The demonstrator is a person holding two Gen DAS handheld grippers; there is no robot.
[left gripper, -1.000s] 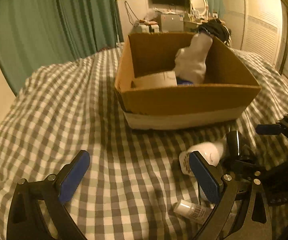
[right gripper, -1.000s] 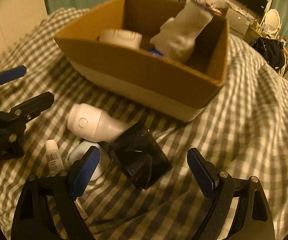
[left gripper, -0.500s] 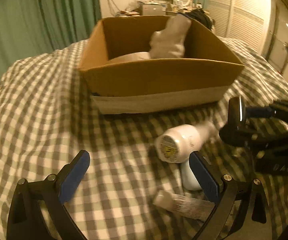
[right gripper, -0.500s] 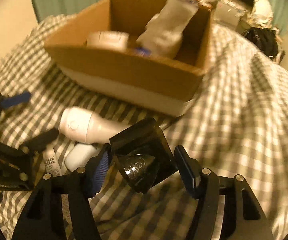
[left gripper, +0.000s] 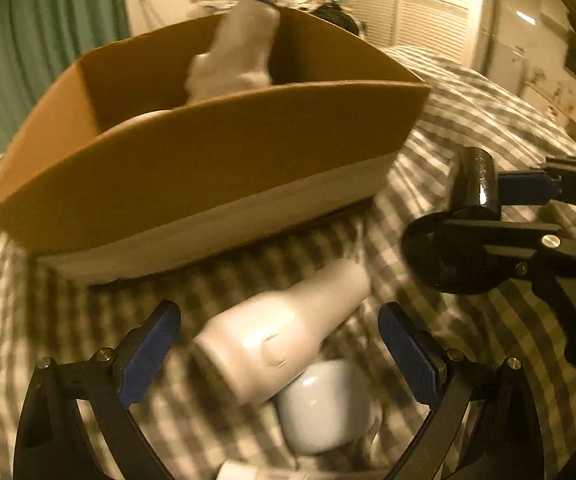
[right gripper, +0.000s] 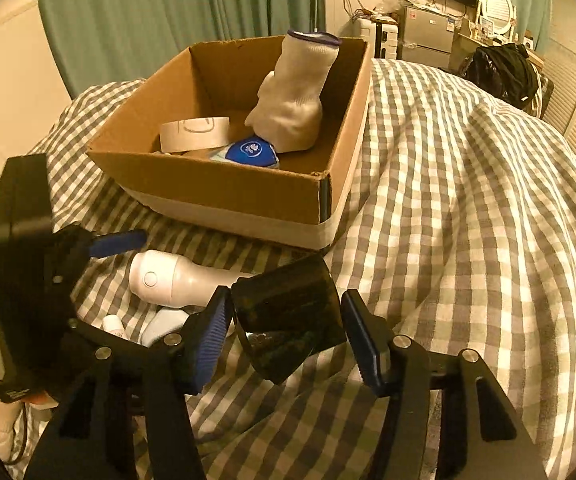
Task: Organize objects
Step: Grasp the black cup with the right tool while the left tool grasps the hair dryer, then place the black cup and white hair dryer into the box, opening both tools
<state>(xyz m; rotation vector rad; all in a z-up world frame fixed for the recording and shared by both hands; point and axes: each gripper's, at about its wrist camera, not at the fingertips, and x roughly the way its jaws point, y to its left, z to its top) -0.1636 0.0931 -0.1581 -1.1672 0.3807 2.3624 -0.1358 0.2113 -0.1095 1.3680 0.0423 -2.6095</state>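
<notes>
The right gripper is clamping its fingers on a dark cup, holding it just above the checked bed, near the cardboard box. The left gripper is hanging with fingers spread wide around a white bottle lying on the bed before the box. The pick-up step seems underway; next, the cup probably needs lifting over the box's near wall and releasing inside.

Gingham-covered bed, cardboard box, white bottle, small tube on it
</notes>
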